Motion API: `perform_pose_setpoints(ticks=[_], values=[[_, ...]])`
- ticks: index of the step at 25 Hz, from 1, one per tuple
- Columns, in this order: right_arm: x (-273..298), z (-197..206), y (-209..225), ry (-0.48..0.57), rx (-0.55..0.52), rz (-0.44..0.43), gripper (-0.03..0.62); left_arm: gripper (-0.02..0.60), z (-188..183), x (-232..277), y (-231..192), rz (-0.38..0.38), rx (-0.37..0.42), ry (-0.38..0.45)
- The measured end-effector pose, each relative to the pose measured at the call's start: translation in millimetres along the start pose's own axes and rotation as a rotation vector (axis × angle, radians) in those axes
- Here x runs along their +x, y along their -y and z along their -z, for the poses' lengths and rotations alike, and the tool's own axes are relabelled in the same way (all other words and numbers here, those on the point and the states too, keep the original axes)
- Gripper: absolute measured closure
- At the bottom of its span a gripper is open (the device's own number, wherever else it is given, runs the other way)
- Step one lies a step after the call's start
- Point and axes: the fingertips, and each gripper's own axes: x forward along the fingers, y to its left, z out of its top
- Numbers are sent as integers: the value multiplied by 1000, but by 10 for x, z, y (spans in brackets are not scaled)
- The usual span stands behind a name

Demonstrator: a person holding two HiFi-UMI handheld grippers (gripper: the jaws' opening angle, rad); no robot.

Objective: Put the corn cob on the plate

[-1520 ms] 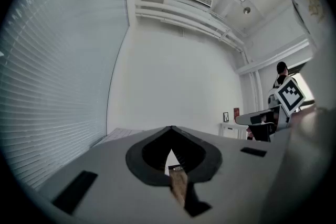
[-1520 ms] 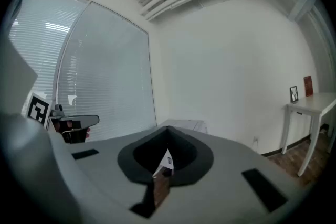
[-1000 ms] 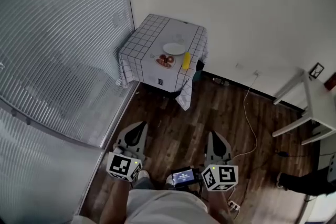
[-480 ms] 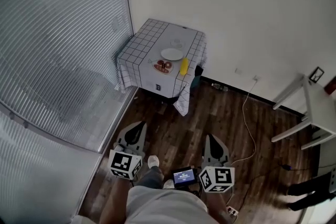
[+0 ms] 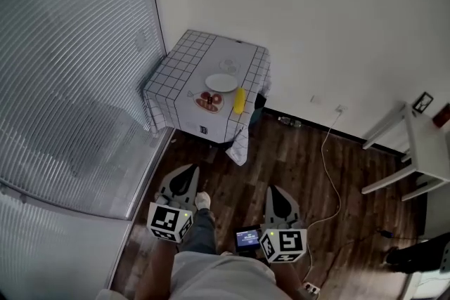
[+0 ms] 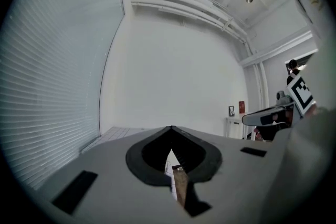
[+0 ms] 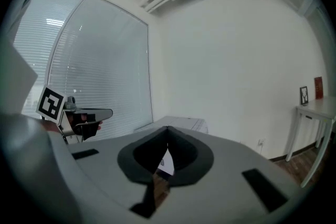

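In the head view a yellow corn cob (image 5: 239, 100) lies at the near right edge of a small table with a checked cloth (image 5: 176, 67) in the room's corner. A white plate (image 5: 221, 82) sits just behind it, empty. Far nearer me, over the wooden floor, my left gripper (image 5: 185, 173) and right gripper (image 5: 275, 191) are held side by side, both shut with nothing between the jaws, well short of the table. In the left gripper view the left gripper (image 6: 170, 131) points level toward the table; the right gripper (image 7: 167, 131) does the same in the right gripper view.
A second dish with red fruit (image 5: 209, 100) lies beside the corn. Window blinds (image 5: 63, 67) line the left side. A white cable (image 5: 330, 151) runs across the floor (image 5: 295, 158). A white side table (image 5: 415, 144) stands at the right. My foot (image 5: 202, 201) is between the grippers.
The table has come lower and further left in the head view as I walk toward it. Both grippers stayed shut and low in the picture.
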Motion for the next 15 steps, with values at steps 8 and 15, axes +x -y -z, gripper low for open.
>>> perform_pose_setpoints(ticks=[8,15], values=[[1087,-108,177,-48,-31,51,588,574,-94,1060,-676,52,-7,25],[2137,-23,310,-128,-25,87,588,574,21,1803,-1491,44,-39,-21]])
